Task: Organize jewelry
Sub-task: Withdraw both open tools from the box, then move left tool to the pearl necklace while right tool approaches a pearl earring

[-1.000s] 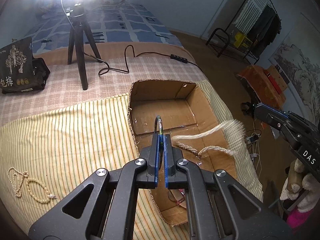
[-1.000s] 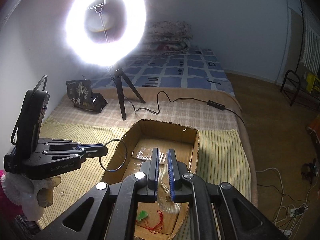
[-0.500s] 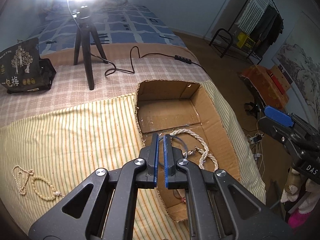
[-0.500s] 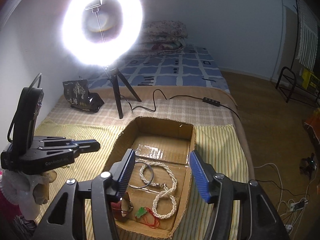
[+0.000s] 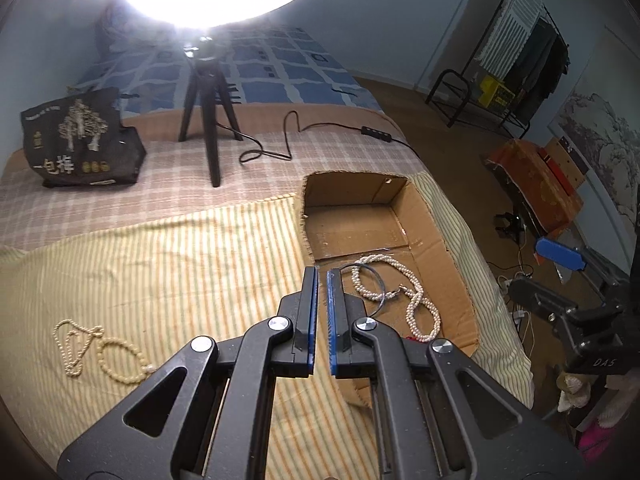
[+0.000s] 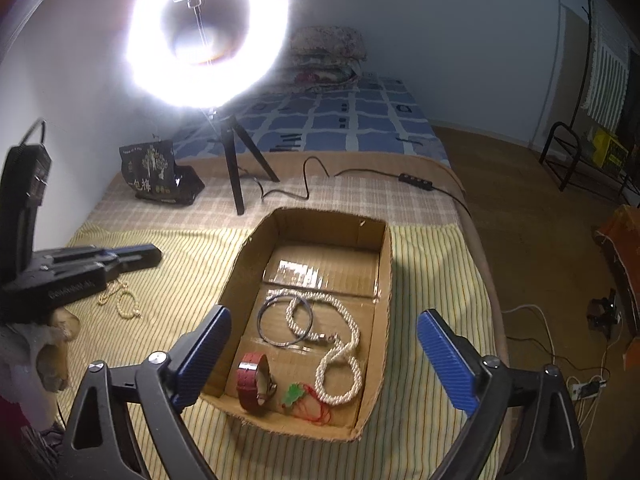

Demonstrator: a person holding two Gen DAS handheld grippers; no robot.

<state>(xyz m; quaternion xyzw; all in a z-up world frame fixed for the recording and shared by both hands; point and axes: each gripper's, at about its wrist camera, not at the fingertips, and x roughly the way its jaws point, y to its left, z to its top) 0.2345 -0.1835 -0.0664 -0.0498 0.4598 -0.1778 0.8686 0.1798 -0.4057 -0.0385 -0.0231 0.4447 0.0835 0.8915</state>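
A cardboard box (image 6: 386,264) lies on the striped cloth. Inside lie a white pearl necklace (image 6: 340,354), a thin dark hoop (image 6: 262,320), a red watch (image 6: 254,380) and a green pendant on red cord (image 6: 294,394). The box (image 5: 448,264), necklace (image 5: 416,308) and hoop (image 5: 378,280) also show in the left wrist view. My right gripper (image 6: 324,334) is wide open and empty above the box. My left gripper (image 5: 322,276) is nearly shut and empty, above the box's left wall. Two cream bead strings (image 5: 100,346) lie on the cloth at the left, seen also in the right wrist view (image 6: 120,300).
A ring light on a black tripod (image 6: 236,168) stands behind the box, its cable (image 6: 360,172) trailing right. A black printed bag (image 5: 80,140) sits at the back left. The bed edge drops to a floor with cables (image 6: 560,360) on the right.
My right gripper opened and let the pearl necklace drop into the box. My left gripper let the dark hoop go into the box and drew back to the left.
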